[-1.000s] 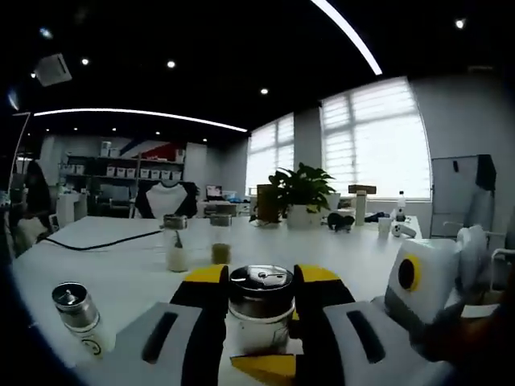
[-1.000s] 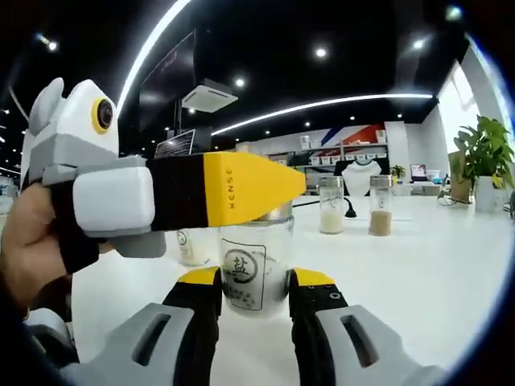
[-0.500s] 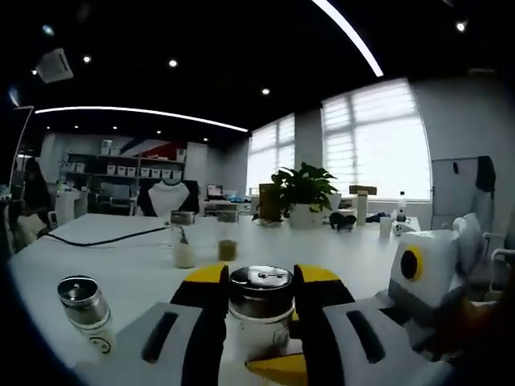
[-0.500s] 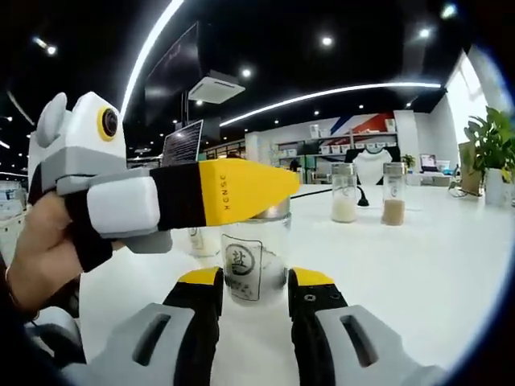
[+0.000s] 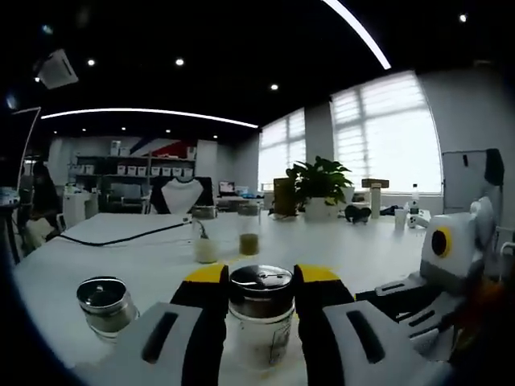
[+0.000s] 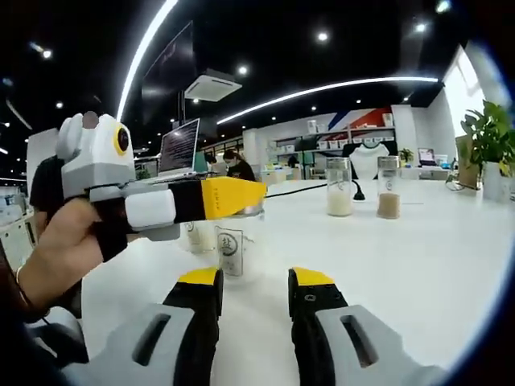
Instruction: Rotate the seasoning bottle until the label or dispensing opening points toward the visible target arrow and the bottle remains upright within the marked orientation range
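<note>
- Right tool has backed off, jaws open and empty; seasoning bottle now stands ahead of it.
- Left tool clamps the upright bottle on the table, so it's nearer.

- bottle — clear glass, silver lid, black-on-white label
- jaws — black, yellow tips
- table — white
- plant — green

Seasoning bottle carried a circled character on its label, likely 盐; too small to confirm. No other text was legible.
</note>
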Demonstrator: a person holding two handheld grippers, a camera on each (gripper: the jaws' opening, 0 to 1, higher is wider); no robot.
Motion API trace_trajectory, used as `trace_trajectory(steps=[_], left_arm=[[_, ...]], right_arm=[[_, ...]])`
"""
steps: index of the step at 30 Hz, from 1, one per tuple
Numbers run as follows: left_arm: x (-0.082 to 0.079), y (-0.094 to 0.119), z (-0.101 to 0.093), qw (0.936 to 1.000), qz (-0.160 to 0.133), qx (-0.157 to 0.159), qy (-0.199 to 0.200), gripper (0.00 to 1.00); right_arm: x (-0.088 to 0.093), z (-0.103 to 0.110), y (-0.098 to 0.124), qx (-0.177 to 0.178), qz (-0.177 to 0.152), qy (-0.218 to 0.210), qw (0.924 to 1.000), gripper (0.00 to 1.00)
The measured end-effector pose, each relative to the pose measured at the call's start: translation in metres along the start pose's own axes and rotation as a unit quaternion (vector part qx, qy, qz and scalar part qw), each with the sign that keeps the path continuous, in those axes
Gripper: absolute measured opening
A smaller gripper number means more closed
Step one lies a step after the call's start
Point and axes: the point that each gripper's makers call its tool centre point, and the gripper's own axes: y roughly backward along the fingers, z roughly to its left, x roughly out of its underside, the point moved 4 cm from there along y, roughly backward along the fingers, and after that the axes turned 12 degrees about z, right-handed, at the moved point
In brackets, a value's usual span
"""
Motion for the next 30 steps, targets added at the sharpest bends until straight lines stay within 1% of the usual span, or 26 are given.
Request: trace_trajectory(steps=[5,6,10,14,15,19,21,23,27,30], left_arm=[[0.001,-0.002,0.005,1.0,0.0,-0.008,-0.002,0.33],[0.001,-0.003,0.009,0.9999,0.001,-0.012,-0.004,0.33],[0.002,-0.004,0.014,0.9998,0.002,-0.018,-0.003,0.33],[0.006,-0.005,0.016,0.9998,0.004,-0.021,0.0,0.33],[0.004,-0.005,0.017,0.9997,-0.002,-0.023,0.0,0.33],[0.006,-0.006,0.019,0.9997,0.0,-0.026,0.0,0.33],[0.007,-0.006,0.021,0.9995,0.0,-0.032,-0.002,0.34],[0.007,-0.007,0.023,0.9996,-0.002,-0.029,0.004,0.34],[0.006,-0.006,0.026,0.9994,-0.002,-0.034,0.004,0.34],[0.006,-0.004,0.029,0.9989,-0.002,-0.045,0.006,0.34]], right_arm=[[-0.001,-0.004,0.001,0.004,-0.002,0.0,1.0,0.3],[-0.001,-0.004,0.001,0.004,-0.001,0.0,1.0,0.29],[-0.001,-0.005,0.002,0.005,-0.001,-0.003,1.0,0.29],[0.0,-0.005,0.002,0.005,0.0,-0.004,1.0,0.29],[0.0,-0.005,0.002,0.005,0.0,-0.005,1.0,0.29],[-0.001,-0.006,0.002,0.005,-0.001,-0.004,1.0,0.29],[-0.001,-0.006,0.002,0.006,-0.001,-0.004,1.0,0.29],[-0.001,-0.006,0.002,0.005,-0.002,-0.006,1.0,0.29],[0.0,-0.006,0.001,0.005,0.0,-0.008,1.0,0.29],[0.001,-0.006,0.001,0.003,0.002,-0.008,1.0,0.29]])
